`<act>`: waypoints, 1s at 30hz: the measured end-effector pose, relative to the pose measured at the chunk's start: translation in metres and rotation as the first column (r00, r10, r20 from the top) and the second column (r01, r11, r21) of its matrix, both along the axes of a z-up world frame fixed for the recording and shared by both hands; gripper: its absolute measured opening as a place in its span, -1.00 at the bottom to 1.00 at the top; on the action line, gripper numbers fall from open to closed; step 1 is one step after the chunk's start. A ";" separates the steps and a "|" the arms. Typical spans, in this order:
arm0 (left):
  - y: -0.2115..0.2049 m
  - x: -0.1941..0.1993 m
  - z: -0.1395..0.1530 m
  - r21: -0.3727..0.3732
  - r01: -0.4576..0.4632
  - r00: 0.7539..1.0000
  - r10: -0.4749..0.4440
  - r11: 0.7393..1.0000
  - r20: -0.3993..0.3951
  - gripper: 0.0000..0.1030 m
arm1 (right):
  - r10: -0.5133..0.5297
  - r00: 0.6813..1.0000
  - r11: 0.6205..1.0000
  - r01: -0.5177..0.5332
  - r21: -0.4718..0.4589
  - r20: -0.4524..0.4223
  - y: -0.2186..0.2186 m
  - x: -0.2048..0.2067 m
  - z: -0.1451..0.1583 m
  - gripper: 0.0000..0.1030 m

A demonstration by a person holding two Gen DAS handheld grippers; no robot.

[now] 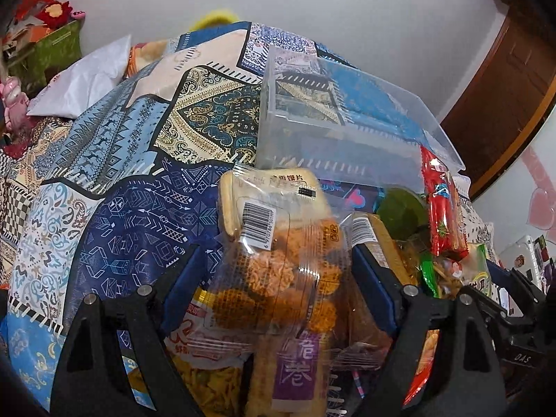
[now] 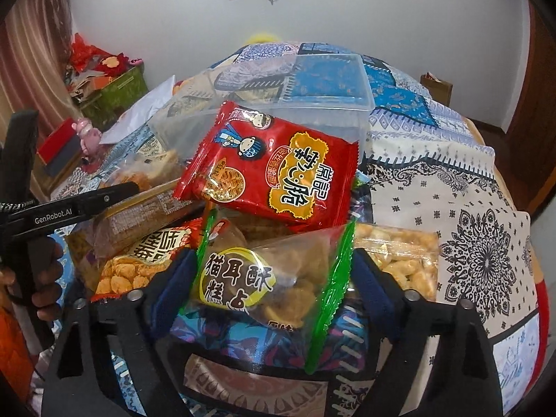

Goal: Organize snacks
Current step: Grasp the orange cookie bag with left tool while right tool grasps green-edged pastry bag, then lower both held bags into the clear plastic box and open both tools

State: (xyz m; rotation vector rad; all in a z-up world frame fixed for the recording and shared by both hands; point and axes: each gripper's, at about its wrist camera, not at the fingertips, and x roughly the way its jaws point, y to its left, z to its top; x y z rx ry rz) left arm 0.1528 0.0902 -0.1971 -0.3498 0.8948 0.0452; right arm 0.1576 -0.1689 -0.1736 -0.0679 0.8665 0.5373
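The left tongs (image 1: 278, 274) stand spread around a clear pack of round golden crisps (image 1: 278, 271), its barcode end pointing toward the clear plastic bin (image 1: 347, 118); whether the pads touch it cannot be told. The right tongs (image 2: 274, 278) stand parted around a green-edged cat-ear crisp bag (image 2: 271, 278) just before the red noodle snack packet (image 2: 267, 163), which leans against the bin's near wall. All lie heaped on a patchwork-covered bed (image 2: 469, 243).
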 end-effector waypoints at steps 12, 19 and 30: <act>-0.007 -0.010 0.010 0.081 0.013 1.000 -0.012 0.997 -0.001 0.22 | -0.013 1.000 0.999 0.014 0.032 -0.008 -0.007 -0.004 0.007 0.19; -0.009 -0.025 0.030 0.110 -0.007 0.999 0.002 0.994 0.045 0.15 | -0.038 0.999 0.998 0.036 0.043 0.039 -0.016 -0.011 0.024 0.14; -0.009 -0.033 0.079 0.114 -0.020 0.986 0.001 0.993 0.165 0.08 | -0.077 0.987 0.993 0.063 0.101 0.139 -0.026 0.001 0.064 0.12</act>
